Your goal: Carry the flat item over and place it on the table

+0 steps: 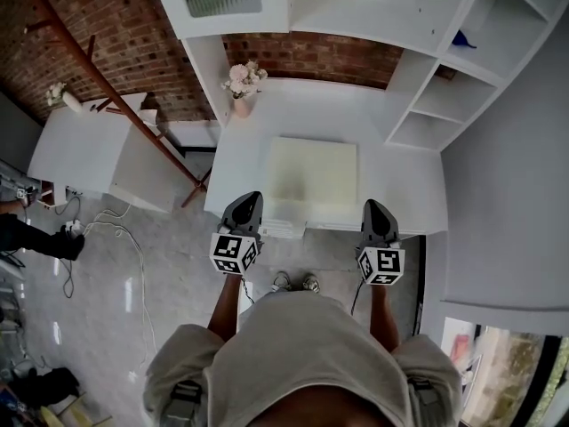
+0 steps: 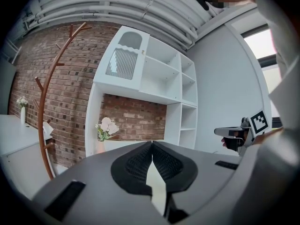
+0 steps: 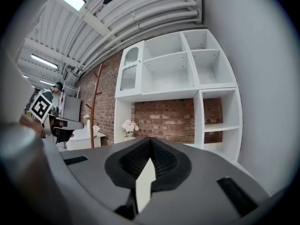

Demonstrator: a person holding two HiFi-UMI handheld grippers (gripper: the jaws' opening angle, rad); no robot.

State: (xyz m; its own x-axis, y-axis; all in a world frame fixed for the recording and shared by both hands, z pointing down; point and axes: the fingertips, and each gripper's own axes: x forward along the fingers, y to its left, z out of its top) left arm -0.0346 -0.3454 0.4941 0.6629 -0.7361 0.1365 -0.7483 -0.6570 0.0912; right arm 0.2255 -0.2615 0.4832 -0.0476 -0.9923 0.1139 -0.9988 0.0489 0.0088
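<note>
two tools share the load. in the head view the left tool (image 1: pixel 251 201) and the right tool (image 1: pixel 372 205) sit at the near corners of a pale flat board (image 1: pixel 311 176), one on each side. the board lies level over the near part of the white table (image 1: pixel 302 114). this view does not show whether it rests on the top or hangs just above it. a vase of flowers (image 1: pixel 242 80) stands well back at the table's left rear corner, clear of the board.

in the left gripper view the ribbed pads are clenched together at their tips, with a thin cream sliver of the board (image 2: pixel 157 184) pinched between them lower down.

the right gripper view shows the same: pads closed tight on a narrow edge of the board (image 3: pixel 144 184).

the board looks thin, stiff and fairly light, since it spans between two corner grips with no visible sag. its faces look smooth, so it could slide out of pads that bite only a narrow strip of edge. being broad, it would likely tip if one side dropped first. holding it near both corners suits it. both sides should probably go down together and flat, with neither tool letting go before the table carries it.
</note>
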